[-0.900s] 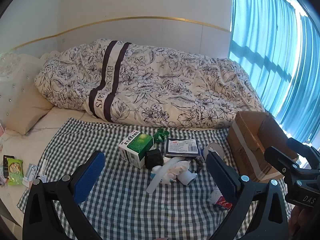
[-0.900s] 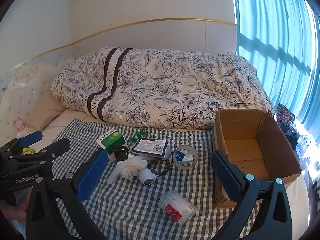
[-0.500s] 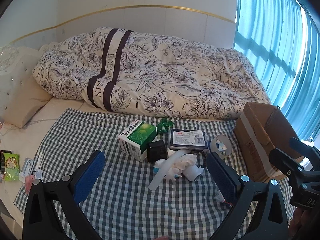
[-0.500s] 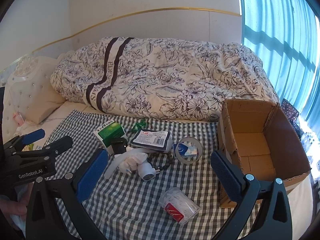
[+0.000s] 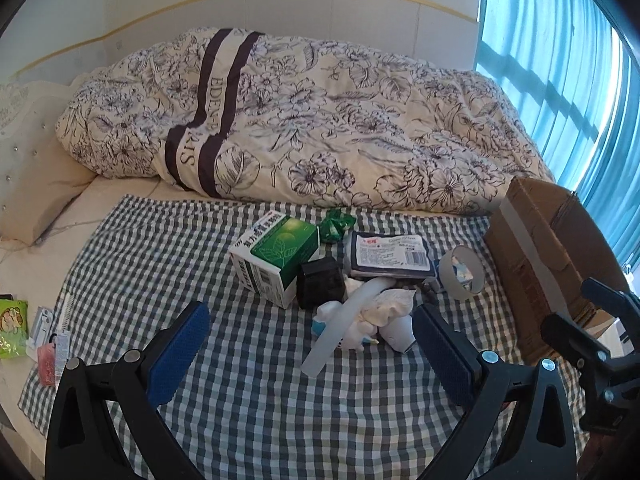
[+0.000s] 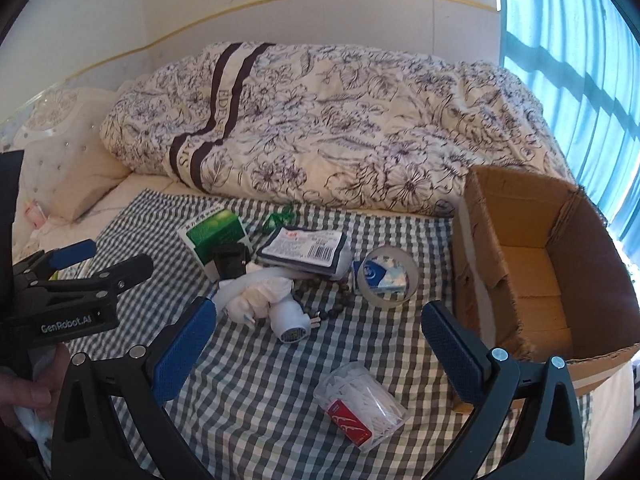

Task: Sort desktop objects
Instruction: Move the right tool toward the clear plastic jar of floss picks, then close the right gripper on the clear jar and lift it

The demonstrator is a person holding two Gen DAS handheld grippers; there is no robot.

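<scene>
Moved in closer since the earlier frames, both views now lower and nearer the pile, nothing in the pile itself shifted. Basically at square one on the sorting: cardboard box (image 6: 532, 264) sitting open on the right edge of the checked cloth (image 6: 256, 392) on the bed, and looking bare inside as far as the right view shows. Everything still out in a heap on the cloth: green medicine box (image 5: 276, 262) at the back left, small black cube-ish thing (image 5: 320, 283) touching its front, dark flat packet (image 5: 390, 258) just beside that, green candy wrapper (image 5: 338, 226) behind. White cloth bundle (image 6: 260, 292) with a white tube (image 5: 340, 328) and a white plug adapter (image 6: 290, 316) tangled in the middle, bead string (image 6: 332, 304) trailing off it. Tape roll (image 6: 386, 278) with a blue tissue pack inside it, between heap and box. Clear tub of toothpicks (image 6: 360, 404) lying apart at the front, nearest the right gripper (image 6: 320, 348). Left gripper (image 5: 310, 354) hovering over the bundle. Fingers spread wide on both, pinching nothing. Off the cloth to the left, a few small packets (image 5: 12, 328) on the sheet, floral duvet (image 5: 320, 120) bunched behind, blue curtains (image 5: 560, 60) at right. So zero items boxed, whole pile left to go, probably toothpick tub or bundle first.
</scene>
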